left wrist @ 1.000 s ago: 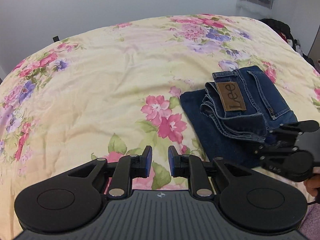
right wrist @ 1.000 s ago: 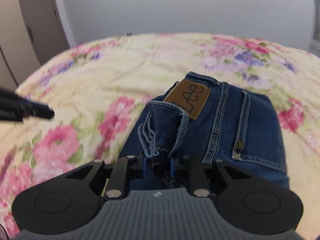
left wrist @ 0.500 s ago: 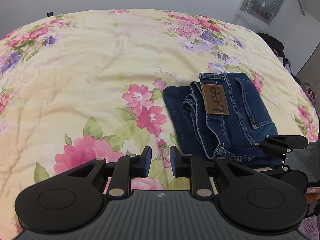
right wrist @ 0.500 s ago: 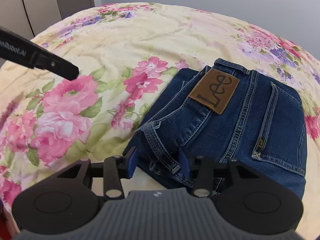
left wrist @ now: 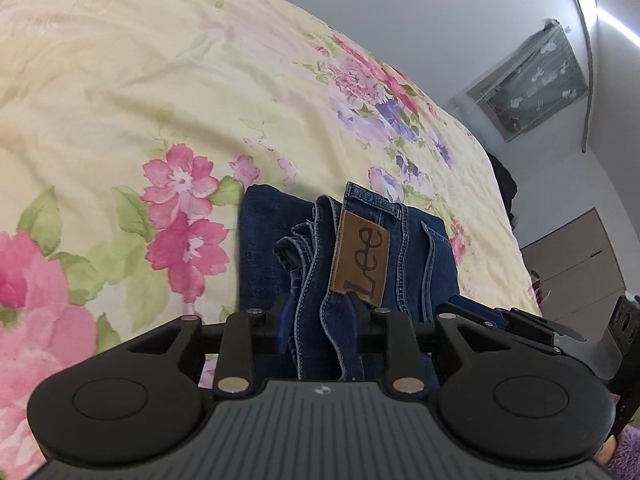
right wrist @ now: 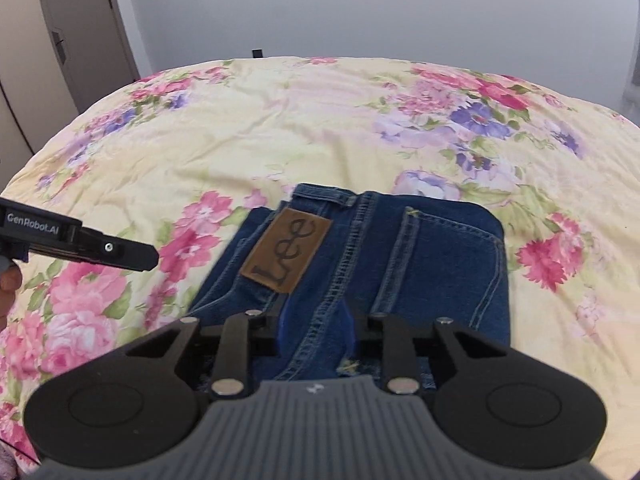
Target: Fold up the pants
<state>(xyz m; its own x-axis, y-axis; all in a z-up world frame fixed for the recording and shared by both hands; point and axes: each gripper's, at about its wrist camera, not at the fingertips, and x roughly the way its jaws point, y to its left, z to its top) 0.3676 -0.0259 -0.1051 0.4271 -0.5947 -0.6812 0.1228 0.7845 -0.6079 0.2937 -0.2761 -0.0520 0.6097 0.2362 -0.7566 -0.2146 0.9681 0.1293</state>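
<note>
Left wrist view: left gripper [left wrist: 320,322] spread wide around near edge of jeans [left wrist: 416,256], just left of Lee patch [left wrist: 362,266]. Jeans lie folded on flowery bedspread [left wrist: 120,100], straight ahead. Right wrist view: right gripper [right wrist: 316,330] also spread, jeans edge between fingers, just right of patch. Both equally near.

- Showing dark blue denim with lighter blue stitching on the folded pants [right wrist: 436,256].
- Carrying a brown patch [right wrist: 287,256] with dark "Lee" lettering.
- Spreading pale yellow under pink, purple and green florals on the bedspread [right wrist: 280,128].
- Wearing matte black, with blue pads, on left gripper [left wrist: 320,326] and right gripper [right wrist: 318,328].
- Standing plain grey-white: wall [right wrist: 360,8].
</note>
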